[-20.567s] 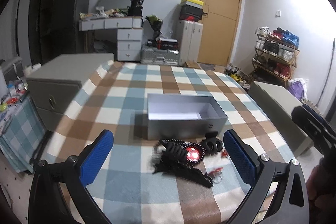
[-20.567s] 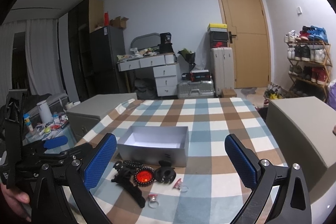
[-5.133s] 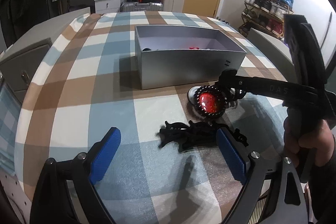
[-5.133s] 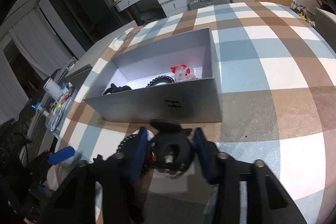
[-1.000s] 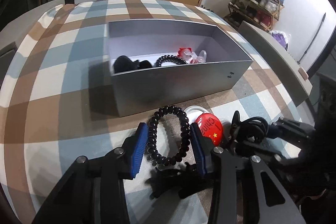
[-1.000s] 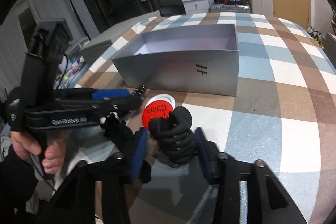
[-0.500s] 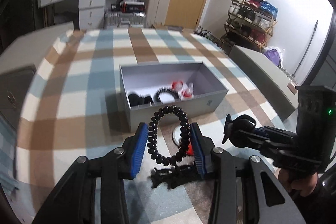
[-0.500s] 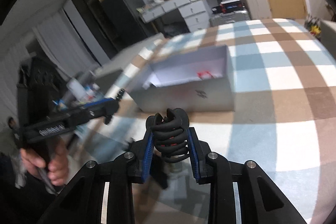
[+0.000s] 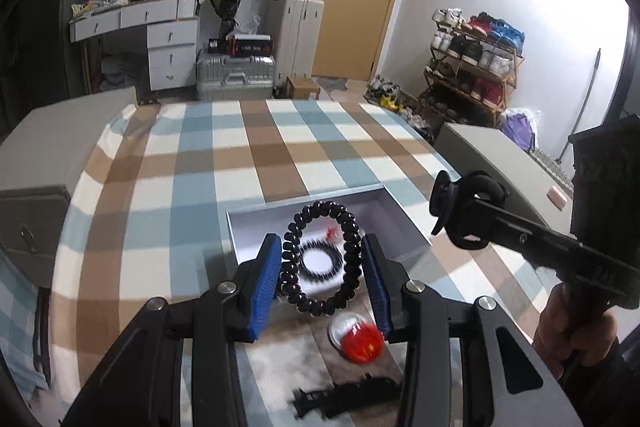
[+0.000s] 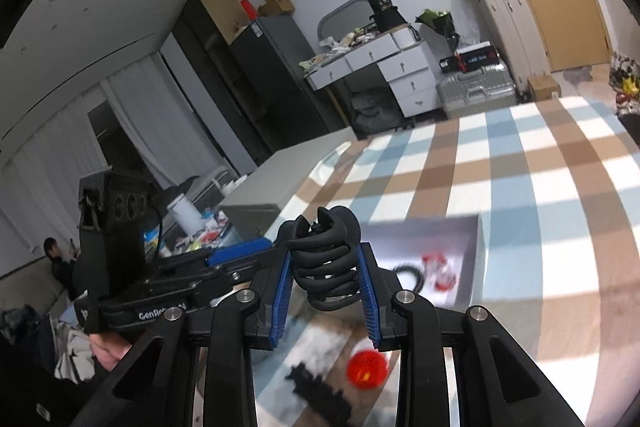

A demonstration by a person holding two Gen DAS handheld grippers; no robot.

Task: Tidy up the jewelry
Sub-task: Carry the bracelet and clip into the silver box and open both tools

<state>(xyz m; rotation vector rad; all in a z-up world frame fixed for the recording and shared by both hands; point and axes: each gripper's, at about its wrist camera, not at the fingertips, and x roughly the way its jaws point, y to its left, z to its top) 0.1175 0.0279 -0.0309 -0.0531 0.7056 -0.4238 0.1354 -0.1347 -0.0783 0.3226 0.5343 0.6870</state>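
My left gripper is shut on a black beaded bracelet and holds it above the near edge of the grey box. My right gripper is shut on a black hair claw clip, raised over the table; it also shows in the left wrist view right of the box. Inside the box lie a black spiral hair tie and a small red piece. A red round badge and a black comb-like clip lie on the checked cloth near me.
The checked tablecloth covers the table. Grey cabinets stand at the left and right. Desk, suitcases, door and a shoe rack are beyond the table.
Both grippers have risen and moved over the box with their items. The box now sits directly under the bracelet.
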